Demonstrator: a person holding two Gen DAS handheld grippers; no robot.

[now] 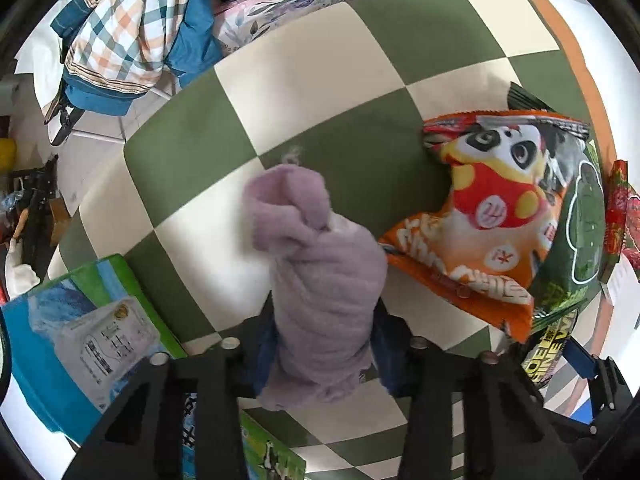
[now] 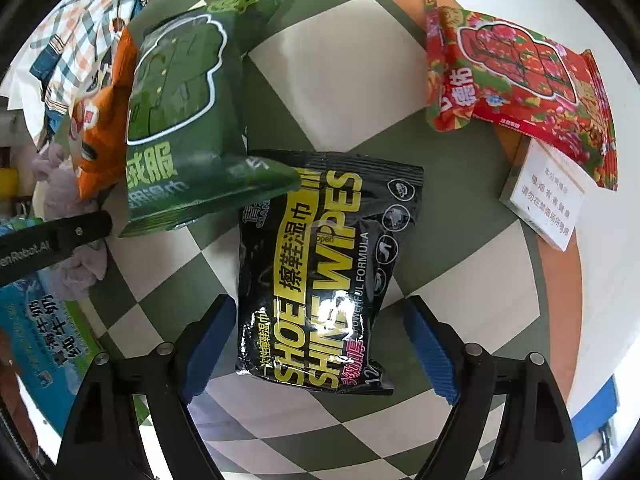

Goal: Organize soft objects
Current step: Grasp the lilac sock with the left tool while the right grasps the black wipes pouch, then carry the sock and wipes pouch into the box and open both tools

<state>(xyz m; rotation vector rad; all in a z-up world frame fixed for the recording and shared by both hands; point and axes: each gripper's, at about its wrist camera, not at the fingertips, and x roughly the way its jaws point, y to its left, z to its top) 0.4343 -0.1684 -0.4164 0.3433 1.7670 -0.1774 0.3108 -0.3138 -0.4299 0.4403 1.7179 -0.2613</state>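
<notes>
With the left claw (image 1: 324, 344) clamped on the lilac cloth (image 1: 316, 272) and the right claw (image 2: 316, 344) spread wide around the black wipes pack (image 2: 324, 272), lower squarely, then pinch mid-pack

the lilac towel (image 1: 320, 276) is fuzzy, matt cloth, clamped in the left gripper (image 1: 324, 364) of matt black plastic. right of the towel, the orange panda pack (image 1: 484, 216) is glossy crinkled film. the black shoe-wipes pack (image 2: 324, 272) is shiny plastic film with glare; the green pack (image 2: 188, 120) beside it is duller. the right gripper's pads (image 2: 430, 352) are ribbed blue rubber. the checked cloth (image 2: 400, 120) underneath looks smooth and matt.
</notes>
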